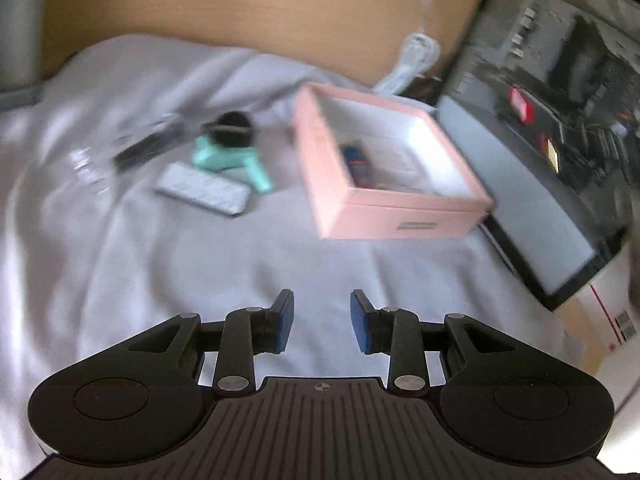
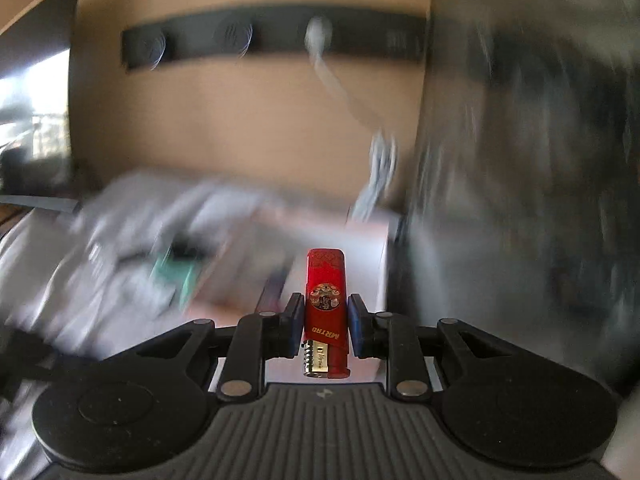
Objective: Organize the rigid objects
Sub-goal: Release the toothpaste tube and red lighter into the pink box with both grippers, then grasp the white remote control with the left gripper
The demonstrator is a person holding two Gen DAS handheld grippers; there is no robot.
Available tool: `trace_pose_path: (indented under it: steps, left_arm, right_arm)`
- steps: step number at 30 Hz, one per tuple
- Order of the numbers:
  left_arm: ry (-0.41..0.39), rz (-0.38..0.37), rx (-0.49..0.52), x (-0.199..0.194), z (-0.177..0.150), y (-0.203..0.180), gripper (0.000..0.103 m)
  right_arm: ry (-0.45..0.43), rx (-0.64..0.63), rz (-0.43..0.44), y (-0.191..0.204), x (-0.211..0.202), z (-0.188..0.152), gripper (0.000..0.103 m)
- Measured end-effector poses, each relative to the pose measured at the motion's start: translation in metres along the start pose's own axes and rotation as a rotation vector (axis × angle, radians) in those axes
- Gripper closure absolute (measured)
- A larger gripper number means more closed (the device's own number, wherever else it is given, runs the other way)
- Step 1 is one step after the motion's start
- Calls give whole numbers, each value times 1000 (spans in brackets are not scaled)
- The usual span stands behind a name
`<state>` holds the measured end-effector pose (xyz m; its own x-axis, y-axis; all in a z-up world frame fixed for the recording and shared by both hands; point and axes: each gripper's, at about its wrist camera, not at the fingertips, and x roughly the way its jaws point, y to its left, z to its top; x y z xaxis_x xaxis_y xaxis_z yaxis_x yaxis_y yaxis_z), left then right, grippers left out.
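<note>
Gripping red lighter [image 2: 325, 300]: right gripper [image 2: 325, 322] jaws | left gripper [image 1: 322, 322] jaws apart, empty

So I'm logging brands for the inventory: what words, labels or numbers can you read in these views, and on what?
"MRTRD": on the red lighter held in the right gripper; the print appears upside down.
Grey label on the pink box front: too blurred to read.
Barcode label on the cardboard box at the right edge: too small to read.
Round emblem on the lighter: no readable text.
</note>
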<state>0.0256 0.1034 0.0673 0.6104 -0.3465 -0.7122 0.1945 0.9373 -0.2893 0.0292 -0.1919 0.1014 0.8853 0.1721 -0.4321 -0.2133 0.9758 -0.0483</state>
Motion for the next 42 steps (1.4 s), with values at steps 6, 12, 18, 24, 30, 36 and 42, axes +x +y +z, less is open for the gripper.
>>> trace_pose_path:
  steps: [6, 12, 18, 24, 30, 36, 42]
  left_arm:
    - [-31, 124, -94, -16, -3, 40, 69]
    - [-55, 137, -171, -1, 22, 68, 69]
    - [-95, 154, -244, 40, 68, 72, 69]
    - [-85, 252, -416, 73, 83, 88, 69]
    - [-61, 270, -403, 96, 89, 84, 69]
    - [-62, 331, -250, 120, 102, 64, 68]
    - [-47, 396, 33, 132, 92, 34, 64]
  right_arm:
    - [-8, 38, -41, -6, 57, 43, 44]
    - [86, -24, 55, 27, 56, -6, 43]
    - [223, -46, 106, 53, 45, -61, 42]
    - [297, -25, 92, 61, 34, -96, 42]
    - [353, 54, 59, 51, 34, -113, 42]
    - [372, 79, 44, 46, 31, -119, 42]
    - [383, 56, 59, 51, 30, -121, 42]
